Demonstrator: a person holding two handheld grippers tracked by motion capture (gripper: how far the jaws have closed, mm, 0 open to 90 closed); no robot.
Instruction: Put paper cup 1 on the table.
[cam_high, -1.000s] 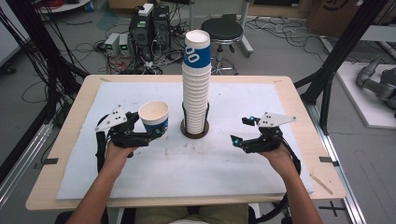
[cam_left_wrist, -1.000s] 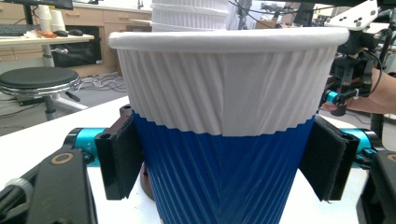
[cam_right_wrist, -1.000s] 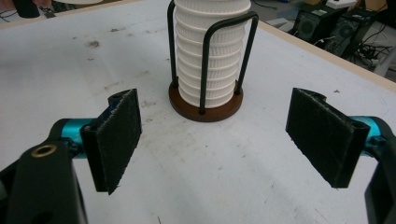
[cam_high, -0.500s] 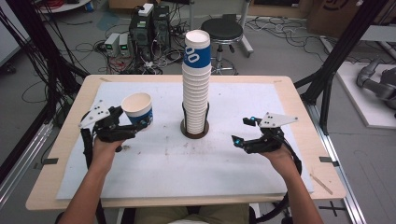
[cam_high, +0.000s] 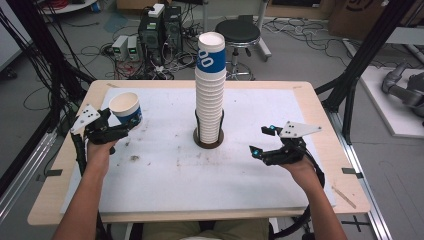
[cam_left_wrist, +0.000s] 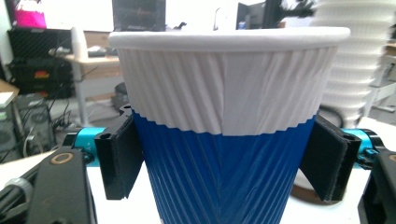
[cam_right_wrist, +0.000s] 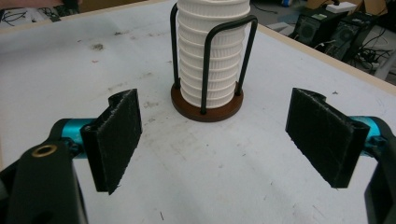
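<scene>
Holding the blue-and-white ribbed paper cup (cam_high: 125, 109) upright between its two black pads, left gripper (cam_high: 116, 131) clamped on the cup's blue lower half, one pad pressed to each side, mouth up and long axis vertical. Carried above the left far part of the white-covered wooden table (cam_high: 165, 190), well apart from the tall stack of white ribbed paper cups (cam_high: 210, 87) standing in the black wire holder on a round brown base (cam_high: 208, 140) at the table's middle. Lying straight down from the grip, bare tabletop; judged next: lowering the cup there and letting go. Nearer by far to the cup, the left hand. Hovering low to the right of the holder, right gripper (cam_high: 261, 150), jaws spread wide and empty, aimed toward the stack's base.
</scene>
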